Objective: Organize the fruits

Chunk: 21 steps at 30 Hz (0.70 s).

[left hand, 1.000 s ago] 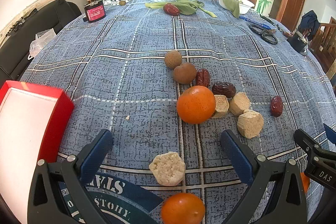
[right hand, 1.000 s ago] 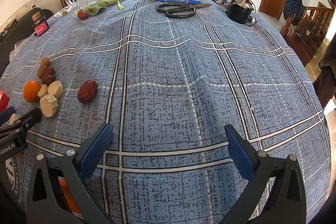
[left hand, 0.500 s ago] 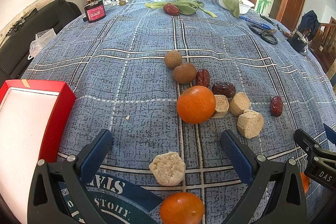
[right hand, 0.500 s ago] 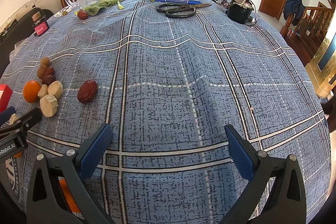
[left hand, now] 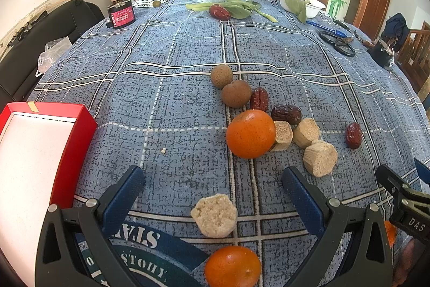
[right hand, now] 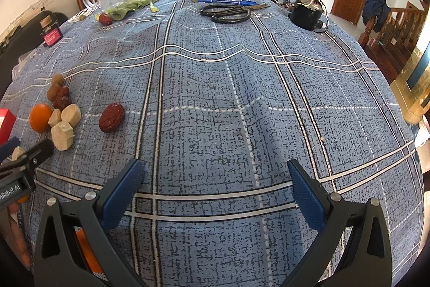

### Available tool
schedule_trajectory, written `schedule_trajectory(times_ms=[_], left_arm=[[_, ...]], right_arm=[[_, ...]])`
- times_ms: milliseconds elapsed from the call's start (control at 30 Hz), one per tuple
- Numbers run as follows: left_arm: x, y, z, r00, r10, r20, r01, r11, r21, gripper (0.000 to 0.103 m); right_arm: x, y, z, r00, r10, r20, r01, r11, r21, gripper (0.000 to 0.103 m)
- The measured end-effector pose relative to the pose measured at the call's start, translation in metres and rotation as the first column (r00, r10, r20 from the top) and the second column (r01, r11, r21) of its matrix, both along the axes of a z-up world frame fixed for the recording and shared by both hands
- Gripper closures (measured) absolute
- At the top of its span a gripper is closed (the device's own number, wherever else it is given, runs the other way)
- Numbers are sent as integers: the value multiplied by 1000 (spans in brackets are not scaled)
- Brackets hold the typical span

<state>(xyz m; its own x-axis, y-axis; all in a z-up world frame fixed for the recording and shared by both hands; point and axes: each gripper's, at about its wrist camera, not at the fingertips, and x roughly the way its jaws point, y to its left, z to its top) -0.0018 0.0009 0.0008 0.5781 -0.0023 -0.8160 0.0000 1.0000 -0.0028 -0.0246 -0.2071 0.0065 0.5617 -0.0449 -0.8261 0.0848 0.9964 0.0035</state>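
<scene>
Nothing sorted yet: red box [left hand: 40,152] sits bare, oranges [left hand: 250,133] (dates too) loose; both tongs [left hand: 212,179] [right hand: 215,174] gape, holding nothing.

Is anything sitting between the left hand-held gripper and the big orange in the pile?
Nothing visible. The left hand-held gripper is open, with bare tablecloth ahead up to the orange; a beige chunk lies nearer, between its fingers.
</scene>
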Motion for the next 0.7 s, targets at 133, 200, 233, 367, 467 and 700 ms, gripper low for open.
schedule_trajectory(times_ms=[133,200,233,367,467,700], left_arm=[[-20,4,9,1000,15,-11,-15,1000,22,1],[-35,8,19,1000,1,23,-1,1000,28,1],[-49,13,30,998,-4,56,1,999,48,1],[-87,34,55,990,-7,139,-8,994,107,1],[-108,53,62,983,8,182,-29,993,115,1],[-119,65,56,984,5,178,-23,995,96,1]], right_arm=[[-3,-5,5,999,36,3,-36,999,29,0],[-16,-11,18,997,4,75,-8,998,59,0],[-21,-13,23,995,-5,99,-2,997,73,0],[-55,-14,44,982,1,188,-30,988,153,0],[-74,-2,46,977,32,212,-64,988,142,0],[-93,22,37,974,120,193,-150,977,149,0]])
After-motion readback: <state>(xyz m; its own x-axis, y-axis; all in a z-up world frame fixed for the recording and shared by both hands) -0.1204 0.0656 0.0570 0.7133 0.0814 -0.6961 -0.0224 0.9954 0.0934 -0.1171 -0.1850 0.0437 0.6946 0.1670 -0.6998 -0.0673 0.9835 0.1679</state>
